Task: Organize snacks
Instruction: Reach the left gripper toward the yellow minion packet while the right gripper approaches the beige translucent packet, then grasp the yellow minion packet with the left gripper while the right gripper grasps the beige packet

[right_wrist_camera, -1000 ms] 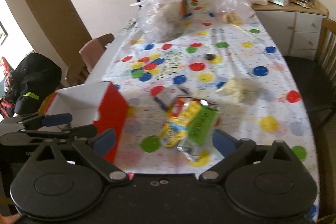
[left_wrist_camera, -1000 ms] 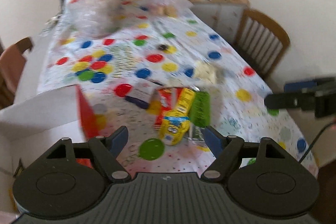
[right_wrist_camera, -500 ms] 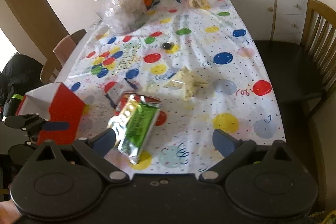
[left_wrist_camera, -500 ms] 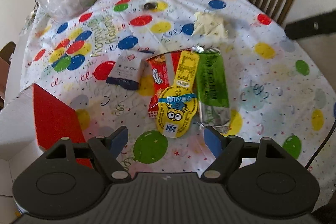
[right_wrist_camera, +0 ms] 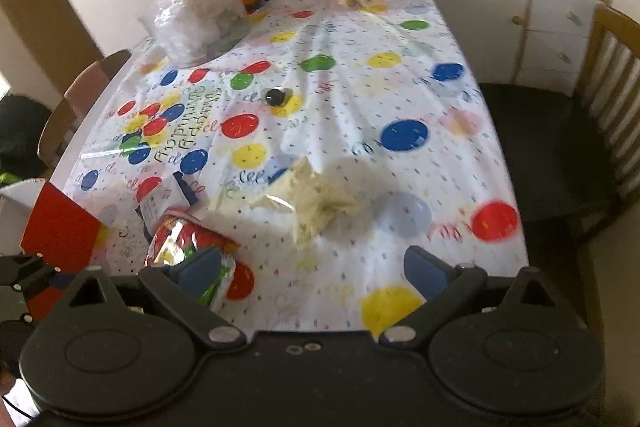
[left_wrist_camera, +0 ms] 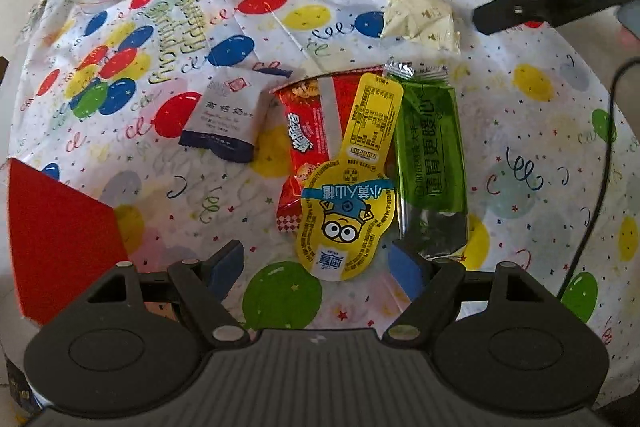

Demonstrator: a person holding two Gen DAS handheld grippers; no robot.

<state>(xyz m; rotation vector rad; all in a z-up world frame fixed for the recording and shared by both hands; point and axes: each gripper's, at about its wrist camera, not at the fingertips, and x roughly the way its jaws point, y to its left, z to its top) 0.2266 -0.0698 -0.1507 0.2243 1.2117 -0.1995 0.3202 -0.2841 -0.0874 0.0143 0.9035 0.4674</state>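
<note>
The left gripper (left_wrist_camera: 318, 263) is dropping in over the pile now, steeper than a second ago, and the snacks that sat mid-frame and blurred then fill the centre of the left wrist view sharp and large. Its 2 blue pads stand apart with nothing between them, straddling the lower end of the yellow cartoon-faced jelly pouch (left_wrist_camera: 352, 187), which lies across the red crinkled snack packet (left_wrist_camera: 308, 143) with the long green foil wrapper (left_wrist_camera: 430, 155) touching it on the right. The small white sachet with a navy edge (left_wrist_camera: 226, 117) sits apart to the left of centre, and the cream crumpled wrapper (left_wrist_camera: 420, 13) waits alone in the upper right. At the left edge the red-sided cardboard box (left_wrist_camera: 56, 235) has slid closer into frame, so I judge that is where these go. Meanwhile the right gripper (right_wrist_camera: 310, 273) has swung across: the green wrapper that lay centred between its pads half a second ago is now tucked behind the left pad at lower left, and the cream wrapper lies just ahead of centre. Its jaws are also wide apart and empty. My read: nothing is picked yet, both hands are lining up separate targets on the balloon-print tablecloth (left_wrist_camera: 520, 131), the yellow pouch for the left, the cream wrapper for the right.
</note>
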